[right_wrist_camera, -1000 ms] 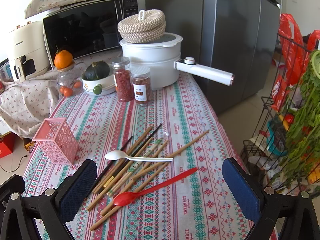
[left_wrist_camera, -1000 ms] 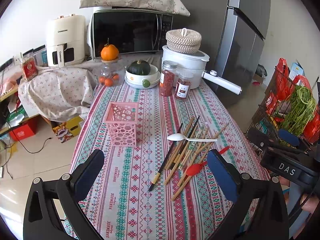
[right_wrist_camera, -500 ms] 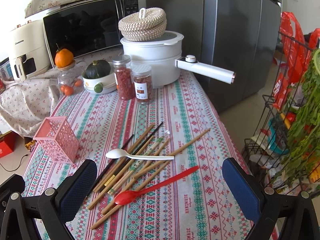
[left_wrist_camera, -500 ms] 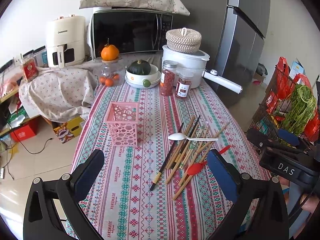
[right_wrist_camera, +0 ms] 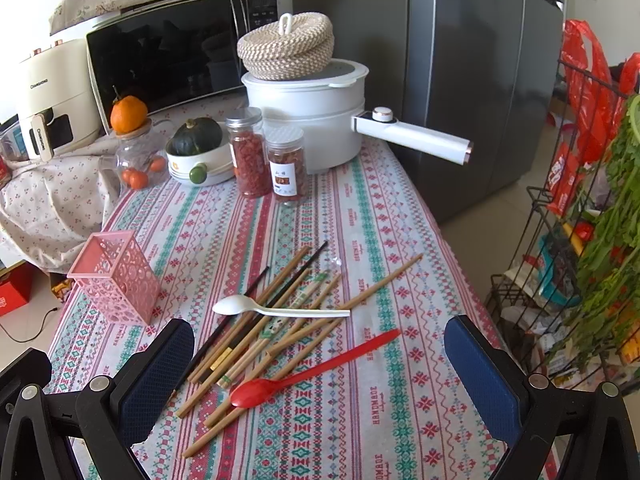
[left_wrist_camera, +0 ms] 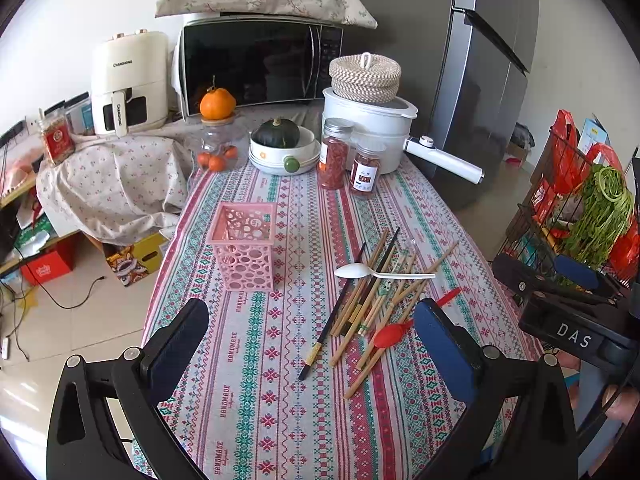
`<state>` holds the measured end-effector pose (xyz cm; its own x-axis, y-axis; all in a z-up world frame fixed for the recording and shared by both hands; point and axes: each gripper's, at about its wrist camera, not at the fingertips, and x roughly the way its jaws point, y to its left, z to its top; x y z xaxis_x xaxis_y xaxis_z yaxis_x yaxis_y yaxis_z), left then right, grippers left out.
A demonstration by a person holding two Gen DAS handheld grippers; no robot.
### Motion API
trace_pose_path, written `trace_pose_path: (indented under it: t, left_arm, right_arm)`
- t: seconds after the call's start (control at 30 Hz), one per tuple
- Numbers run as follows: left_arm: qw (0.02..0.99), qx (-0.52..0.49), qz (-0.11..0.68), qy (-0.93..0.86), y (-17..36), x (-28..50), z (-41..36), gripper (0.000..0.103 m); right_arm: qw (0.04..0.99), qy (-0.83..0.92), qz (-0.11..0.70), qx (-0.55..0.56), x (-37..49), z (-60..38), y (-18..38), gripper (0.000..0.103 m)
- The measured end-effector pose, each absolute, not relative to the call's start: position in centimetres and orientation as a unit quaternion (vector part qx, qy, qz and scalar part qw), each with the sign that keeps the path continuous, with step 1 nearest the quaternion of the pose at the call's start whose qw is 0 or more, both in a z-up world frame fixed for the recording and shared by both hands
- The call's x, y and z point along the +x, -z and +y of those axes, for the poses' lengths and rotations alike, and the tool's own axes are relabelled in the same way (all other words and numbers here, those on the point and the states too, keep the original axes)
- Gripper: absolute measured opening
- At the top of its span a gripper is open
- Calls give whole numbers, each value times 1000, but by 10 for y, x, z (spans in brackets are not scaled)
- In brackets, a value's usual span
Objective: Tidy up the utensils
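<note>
A heap of wooden and black chopsticks (right_wrist_camera: 276, 320) (left_wrist_camera: 372, 300) lies on the patterned tablecloth. A white spoon (right_wrist_camera: 276, 311) (left_wrist_camera: 378, 273) rests across the heap, and a red spoon (right_wrist_camera: 308, 374) (left_wrist_camera: 394, 332) lies at its near edge. An empty pink perforated holder (left_wrist_camera: 244, 246) (right_wrist_camera: 116, 278) stands upright to the left of them. My left gripper (left_wrist_camera: 312, 350) is open above the near table, with the heap beside its right finger. My right gripper (right_wrist_camera: 320, 372) is open too, straddling the near end of the heap. Neither holds anything.
At the table's far end stand two spice jars (left_wrist_camera: 348, 160), a white pot (left_wrist_camera: 372, 128) with a long handle, a bowl with a squash (left_wrist_camera: 280, 148) and a glass jar (left_wrist_camera: 218, 144). A wire rack of greens (right_wrist_camera: 592, 220) stands off the right edge. The fridge (right_wrist_camera: 460, 80) is behind.
Both grippers have drifted slightly back and up; the utensils and holder lie where they were. Both stay open.
</note>
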<state>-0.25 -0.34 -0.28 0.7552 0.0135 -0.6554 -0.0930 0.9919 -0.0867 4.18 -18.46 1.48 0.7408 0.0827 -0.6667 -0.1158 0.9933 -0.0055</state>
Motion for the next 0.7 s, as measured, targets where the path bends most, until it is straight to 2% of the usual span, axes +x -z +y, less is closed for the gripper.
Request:
trace_pose_path:
  t: [0.37, 0.57, 0.7]
  left_arm:
    - [939, -49, 342, 4, -5, 13, -10, 103]
    - [919, -27, 391, 37, -12, 56, -16, 103]
    - [883, -1, 464, 73, -2, 95, -32, 103]
  right_arm:
    - [932, -52, 358, -20, 45, -188, -18, 103]
    - [927, -24, 374, 10, 65, -210, -29, 103]
    - [920, -12, 391, 22, 88, -226, -35, 103]
